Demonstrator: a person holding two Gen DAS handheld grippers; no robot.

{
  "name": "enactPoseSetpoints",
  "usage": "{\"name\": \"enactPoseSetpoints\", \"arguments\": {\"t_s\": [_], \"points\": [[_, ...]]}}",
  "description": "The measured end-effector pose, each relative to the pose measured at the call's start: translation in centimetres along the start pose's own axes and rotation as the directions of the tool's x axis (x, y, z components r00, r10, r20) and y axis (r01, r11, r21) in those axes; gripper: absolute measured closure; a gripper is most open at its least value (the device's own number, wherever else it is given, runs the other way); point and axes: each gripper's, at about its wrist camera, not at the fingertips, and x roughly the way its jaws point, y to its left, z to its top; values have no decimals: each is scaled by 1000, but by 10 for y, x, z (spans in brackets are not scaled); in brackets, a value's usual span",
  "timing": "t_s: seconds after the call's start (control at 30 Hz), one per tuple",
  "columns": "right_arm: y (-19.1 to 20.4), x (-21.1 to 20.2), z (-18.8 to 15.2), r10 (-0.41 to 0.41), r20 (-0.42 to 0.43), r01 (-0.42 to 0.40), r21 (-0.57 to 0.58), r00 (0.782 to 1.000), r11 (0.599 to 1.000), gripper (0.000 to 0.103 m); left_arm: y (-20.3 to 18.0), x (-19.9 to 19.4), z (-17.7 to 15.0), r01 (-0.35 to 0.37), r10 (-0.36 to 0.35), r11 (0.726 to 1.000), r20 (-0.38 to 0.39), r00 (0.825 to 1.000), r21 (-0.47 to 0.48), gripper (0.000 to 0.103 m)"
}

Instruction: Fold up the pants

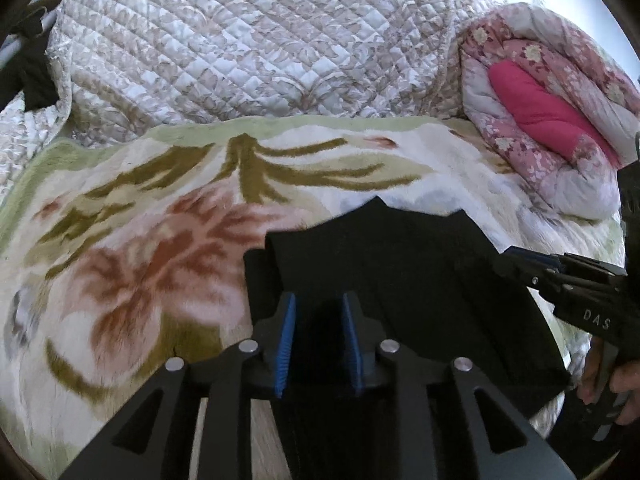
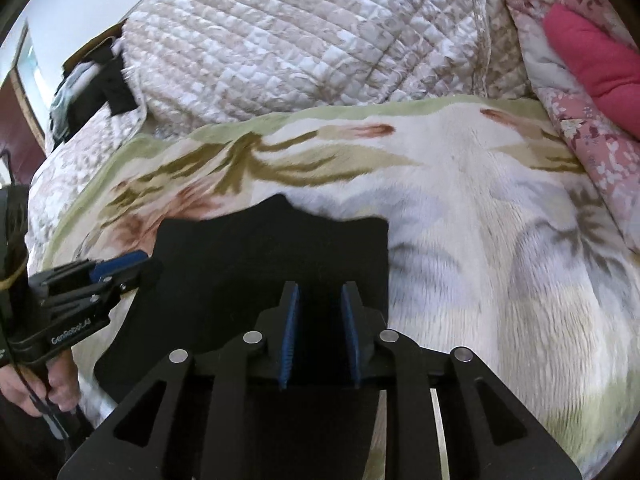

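Soft, limp black fabric pants on a floral fleece blanket. Left gripper and right gripper: fingers narrowly parted, pads apparently pressing nothing. Best grasped at the near-edge corners.

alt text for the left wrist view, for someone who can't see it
Black pants lie folded on a floral blanket, the left gripper open just above their near edge. The right gripper enters from the right; a quilted bedspread lies behind.

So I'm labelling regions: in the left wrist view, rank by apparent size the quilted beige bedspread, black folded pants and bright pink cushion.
1. Quilted beige bedspread
2. Black folded pants, though they lie nearer the camera, which enlarges them
3. Bright pink cushion
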Motion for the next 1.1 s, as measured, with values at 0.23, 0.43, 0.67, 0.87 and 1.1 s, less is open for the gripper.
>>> {"name": "enactPoseSetpoints", "arguments": {"t_s": [0.23,0.43,0.67,0.87,1.1], "points": [[26,-30,-35,6,15,-6,-22,1000,1000,68,-5,-26,-36,2,-2,1000,-5,1000,-18,74],[38,-22,-52,-22,-28,20,-88,999,996,68,-5,-29,-47,-9,9,1000,-9,1000,-23,67],[36,-23,-52,-30,-26,28,-94,999,995,68,-5,-30,-49,-15,14,999,-7,1000,-31,65],[42,-36,-62,-6,-4,6,-92,1000,996,68,-8,-42,-57,-13,13,1000,17,1000,-18,65],[48,-26,-68,-18,-26,14,-142,999,990,56,-6,-40,-63,-28,28,1000,21,999,-12,57]]}}
